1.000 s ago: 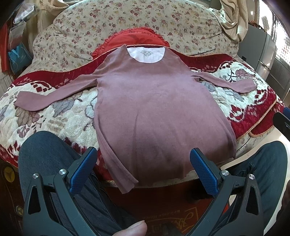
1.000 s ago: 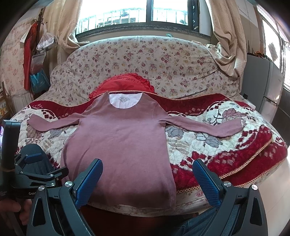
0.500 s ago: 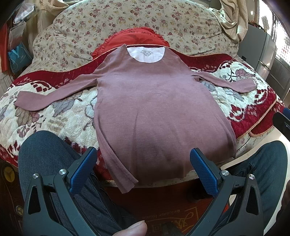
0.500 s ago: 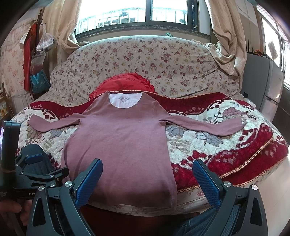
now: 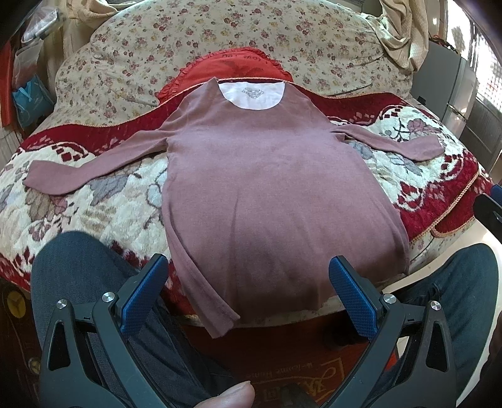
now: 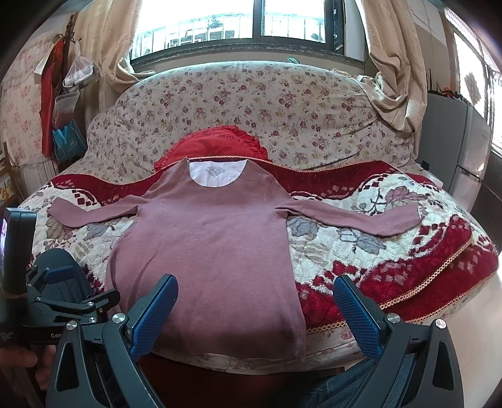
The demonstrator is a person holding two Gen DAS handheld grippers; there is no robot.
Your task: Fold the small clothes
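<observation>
Nearest the cameras, the left gripper (image 5: 248,290) and the right gripper (image 6: 255,309) both hang short of the sofa's front edge, each with its blue-padded fingers spread wide apart and nothing between them. The person's knees in dark jeans (image 5: 81,266) sit just below the left gripper, close against the sofa edge, and may crowd a low reach on that side.

The task's thing is a mauve long-sleeved top (image 5: 269,194), laid face up and flat on the patterned red-and-cream sofa cover (image 6: 360,251), neckline away from the person, hem (image 6: 226,346) draped slightly over the front edge. It looks like thin, soft knit: light, limp, likely to sag and stretch if lifted by one point, and apt to cling to the plush cover rather than slide. The hem corners nearest the fingers seem the easiest holds; for folding the arms in, the cuffs of the left sleeve (image 5: 72,177) and the right sleeve (image 6: 376,221), both spread straight out, give clean edges to pinch.

Further back, a red frilled cushion (image 6: 216,146) touches the collar and could catch the shoulders if they are pulled backward. Beyond it rise the floral sofa back (image 6: 266,103), curtains (image 6: 392,62) and the window (image 6: 238,22), well apart from the work.
</observation>
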